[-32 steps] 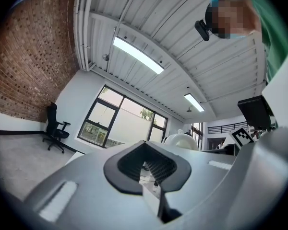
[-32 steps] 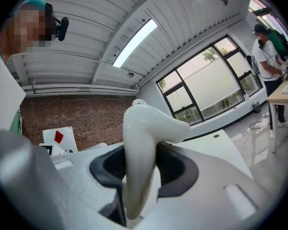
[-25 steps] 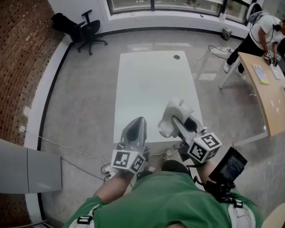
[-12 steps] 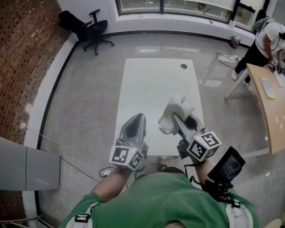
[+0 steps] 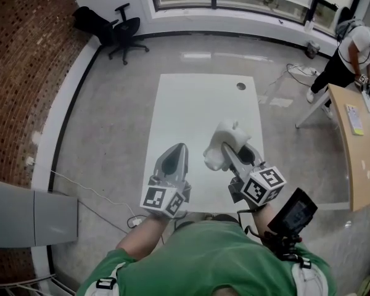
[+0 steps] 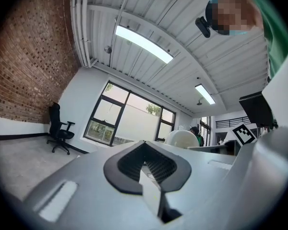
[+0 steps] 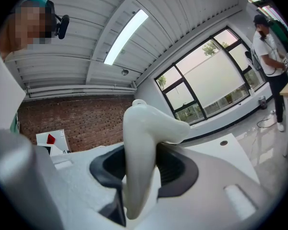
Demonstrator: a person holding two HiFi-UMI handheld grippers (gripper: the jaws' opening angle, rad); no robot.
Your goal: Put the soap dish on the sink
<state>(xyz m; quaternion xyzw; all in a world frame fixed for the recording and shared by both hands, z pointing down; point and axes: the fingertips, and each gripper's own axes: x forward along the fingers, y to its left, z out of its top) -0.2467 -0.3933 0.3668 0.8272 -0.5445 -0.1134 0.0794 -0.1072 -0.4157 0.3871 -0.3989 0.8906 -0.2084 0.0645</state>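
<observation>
Advanced toward white bench point(image 5: 194, 103) since earlier frame; bench edge and office chair point(image 5: 122, 31) shifted in head view, both claws now over bench's near end at lower centre.

Right claw point(image 5: 229, 154) clamped on soap dish point(image 5: 224, 142): white, glossy, curved, gripped by one wall, bulk standing clear above the pads. Same grip confirmed in right gripper view, soap dish point(image 7: 140, 147) upright between the pads.

Left claw point(image 5: 177, 150) together, nothing between the pads.

No sink found in any view; only a small hole point(image 5: 241, 86) near bench's far end.

Risks, as judged: glossy wall slipping or pivoting in the pads while carried, owing to off-centre hold. Drop onto hard floor likely to break it. Placement spot unconfirmed.
</observation>
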